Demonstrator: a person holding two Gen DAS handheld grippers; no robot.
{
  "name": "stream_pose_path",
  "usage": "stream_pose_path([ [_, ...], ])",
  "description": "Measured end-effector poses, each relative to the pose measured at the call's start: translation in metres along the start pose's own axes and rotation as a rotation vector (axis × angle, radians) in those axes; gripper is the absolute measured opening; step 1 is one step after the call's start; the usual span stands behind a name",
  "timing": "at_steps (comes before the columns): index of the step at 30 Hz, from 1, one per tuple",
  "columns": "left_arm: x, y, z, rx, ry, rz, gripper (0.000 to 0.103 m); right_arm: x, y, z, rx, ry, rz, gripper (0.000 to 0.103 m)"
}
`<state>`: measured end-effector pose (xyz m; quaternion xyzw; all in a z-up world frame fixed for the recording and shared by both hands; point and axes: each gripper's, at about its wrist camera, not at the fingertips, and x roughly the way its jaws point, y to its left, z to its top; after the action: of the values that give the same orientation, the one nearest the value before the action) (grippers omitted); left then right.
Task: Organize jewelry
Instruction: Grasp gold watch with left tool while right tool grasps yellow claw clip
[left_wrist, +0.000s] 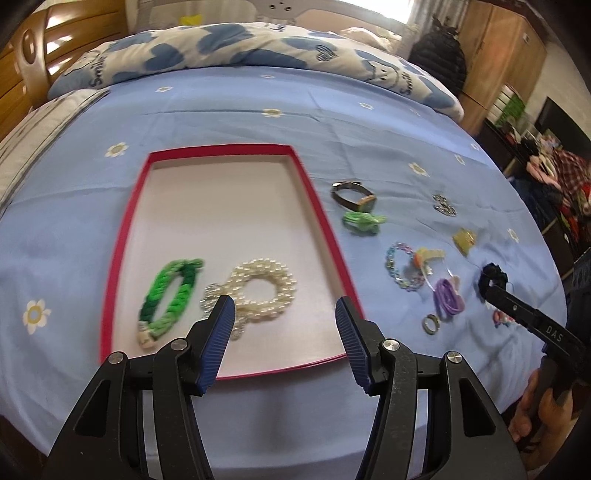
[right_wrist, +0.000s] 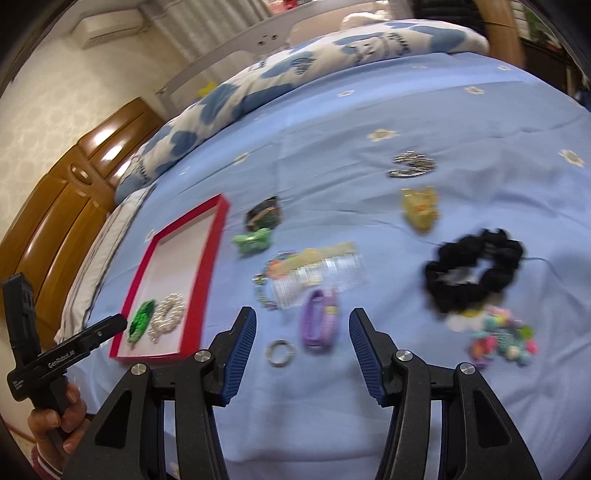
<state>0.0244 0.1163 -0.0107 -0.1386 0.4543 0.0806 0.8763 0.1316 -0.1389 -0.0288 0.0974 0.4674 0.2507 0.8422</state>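
A red-rimmed tray (left_wrist: 314, 206) lies on the blue bed sheet and holds a green braided bracelet (left_wrist: 168, 295) and a pearl bracelet (left_wrist: 258, 288). My left gripper (left_wrist: 284, 314) is open and empty above the tray's near end. Loose jewelry lies right of the tray: a purple band (right_wrist: 319, 321), a metal ring (right_wrist: 280, 352), a black scrunchie (right_wrist: 476, 273), a beaded bracelet (left_wrist: 400, 266), a green piece (left_wrist: 364, 221) and a watch (left_wrist: 354, 195). My right gripper (right_wrist: 301, 326) is open and empty, just above the purple band and ring. The tray also shows in the right wrist view (right_wrist: 207, 266).
A silver chain piece (right_wrist: 412, 164), a yellow clip (right_wrist: 421, 210), a clear comb (right_wrist: 317, 273) and colourful bead items (right_wrist: 502, 338) lie on the sheet. A blue-and-white duvet (left_wrist: 240, 48) is bunched at the far side. Wooden furniture stands beyond the bed.
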Motion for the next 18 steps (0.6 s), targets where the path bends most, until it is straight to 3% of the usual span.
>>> stream_pose_path([
  [10,0.015,-0.033,0.019,0.055,0.019,-0.038,0.056,-0.008,-0.029,0.008,0.041,-0.026,-0.035,0.054],
  [18,0.035,-0.055,0.050,0.103,0.016,-0.048,0.058,-0.001,-0.038,0.034,0.026,-0.039,-0.058,0.057],
])
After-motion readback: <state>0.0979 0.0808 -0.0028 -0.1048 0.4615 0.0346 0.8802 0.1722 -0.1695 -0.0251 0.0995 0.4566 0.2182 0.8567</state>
